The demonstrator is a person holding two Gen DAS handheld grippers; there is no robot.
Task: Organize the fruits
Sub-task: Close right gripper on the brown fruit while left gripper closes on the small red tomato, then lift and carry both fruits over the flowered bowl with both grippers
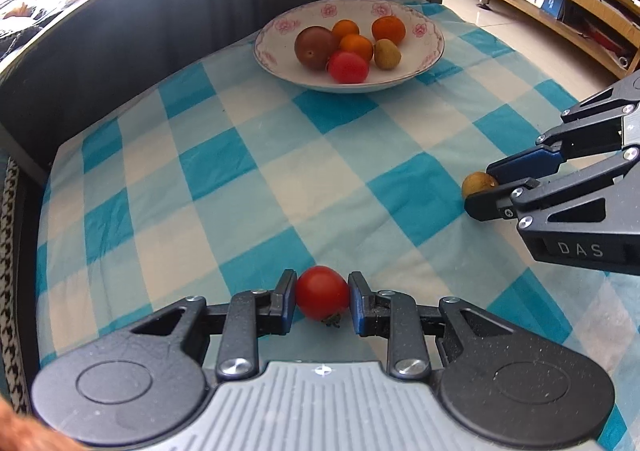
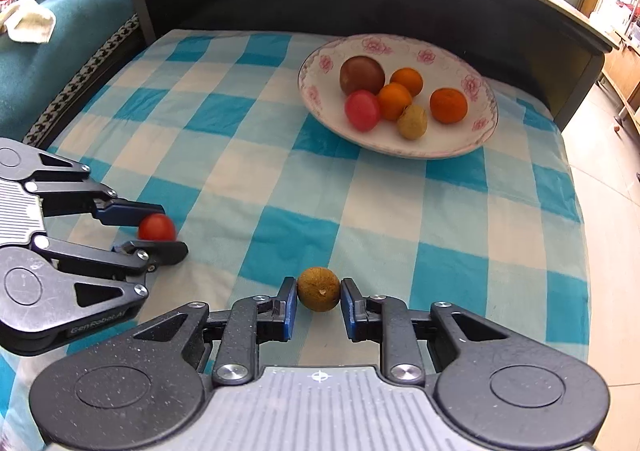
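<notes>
6 fruits sit in the bowl (image 1: pixel 424 65); left tool (image 1: pixel 322 293) clamped on a tomato (image 1: pixel 322 291), right tool (image 2: pixel 319 290) on a brown fruit (image 2: pixel 318 289), both still to be bowled.

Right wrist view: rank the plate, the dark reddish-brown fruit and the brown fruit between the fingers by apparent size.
1. plate
2. dark reddish-brown fruit and brown fruit: these look about alike, and the brown one sits far nearer the camera, so I won't rank them.
</notes>
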